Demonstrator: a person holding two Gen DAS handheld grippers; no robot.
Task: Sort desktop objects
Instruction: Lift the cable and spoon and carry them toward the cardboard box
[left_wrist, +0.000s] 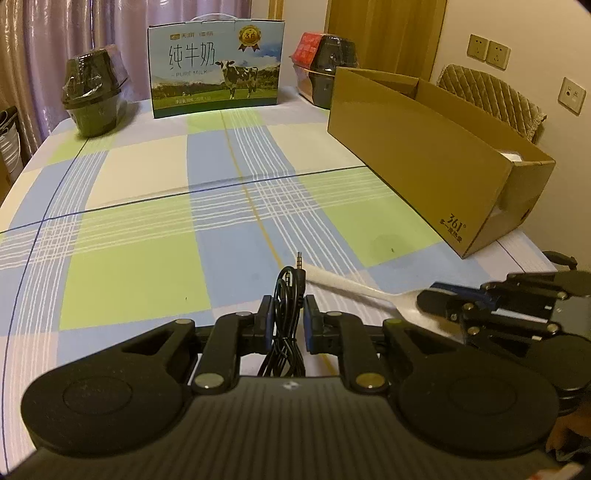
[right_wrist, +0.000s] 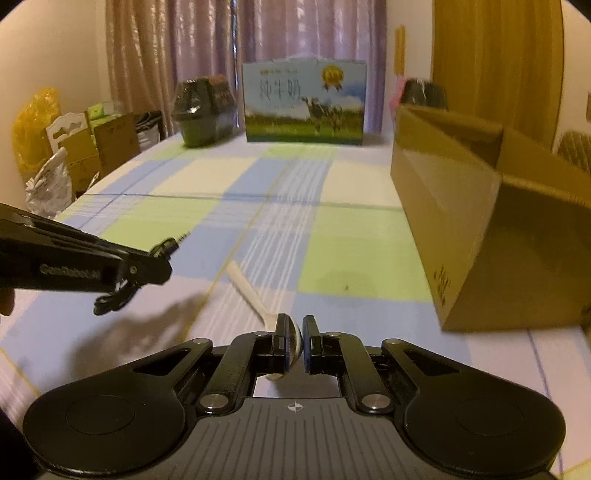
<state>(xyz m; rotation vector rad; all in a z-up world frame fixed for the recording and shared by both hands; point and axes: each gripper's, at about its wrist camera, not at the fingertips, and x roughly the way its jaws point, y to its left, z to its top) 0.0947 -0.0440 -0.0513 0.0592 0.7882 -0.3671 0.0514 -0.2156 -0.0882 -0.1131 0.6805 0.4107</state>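
A black audio cable (left_wrist: 285, 286) with a jack plug is bunched between the fingers of my left gripper (left_wrist: 288, 302), which is shut on it and held above the checked tablecloth (left_wrist: 140, 266). In the right wrist view the left gripper (right_wrist: 162, 264) reaches in from the left, the plug (right_wrist: 173, 243) sticking out past its tip. A white plastic spoon (right_wrist: 247, 288) points its handle away to the left; its bowl (right_wrist: 293, 341) sits between the fingers of my right gripper (right_wrist: 294, 332), shut on it. The right gripper (left_wrist: 428, 301) shows low at the right of the left wrist view.
An open brown cardboard box (left_wrist: 417, 162) stands along the right side of the table. At the far end are a milk carton case (left_wrist: 216, 70) and two dark wrapped pots (left_wrist: 92, 96) (left_wrist: 328, 70). Boxes and bags (right_wrist: 74, 147) stand beyond the left table edge.
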